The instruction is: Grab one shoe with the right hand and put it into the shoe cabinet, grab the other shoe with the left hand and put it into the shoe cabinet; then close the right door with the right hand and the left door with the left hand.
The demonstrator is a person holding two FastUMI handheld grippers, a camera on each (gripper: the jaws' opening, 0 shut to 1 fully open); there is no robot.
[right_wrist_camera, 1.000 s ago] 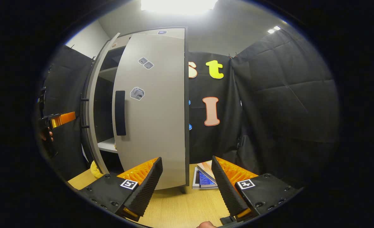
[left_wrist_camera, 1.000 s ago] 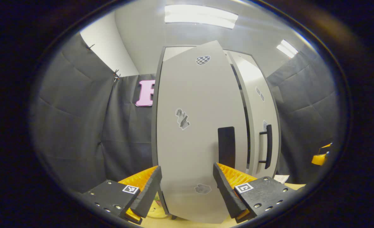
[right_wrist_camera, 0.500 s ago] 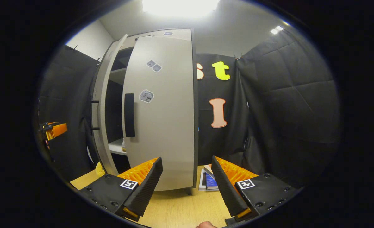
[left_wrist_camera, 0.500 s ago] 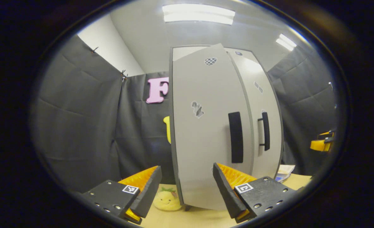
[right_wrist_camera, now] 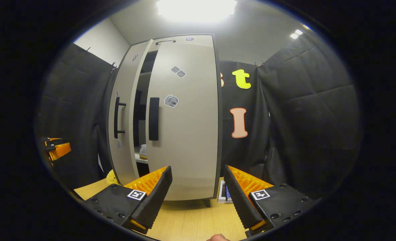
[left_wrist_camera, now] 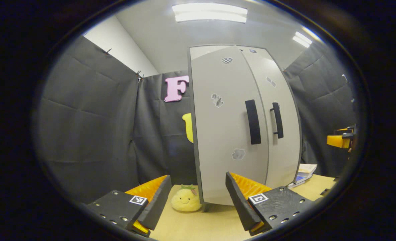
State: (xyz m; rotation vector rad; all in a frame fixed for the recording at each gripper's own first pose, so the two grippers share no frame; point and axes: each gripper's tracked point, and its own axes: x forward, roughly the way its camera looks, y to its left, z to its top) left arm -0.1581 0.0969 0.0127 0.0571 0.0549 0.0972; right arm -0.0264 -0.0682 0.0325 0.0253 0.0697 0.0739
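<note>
Now flat grey cabinet doors w/ black bar handles, smooth.

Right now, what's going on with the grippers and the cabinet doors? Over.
Both grippers open, holding nothing: left, right. Left door looks nearly shut; a gap shows beside the right door, shoe inside. Nothing blocking the doors.

Two doors, two handles, one plush toy.
</note>
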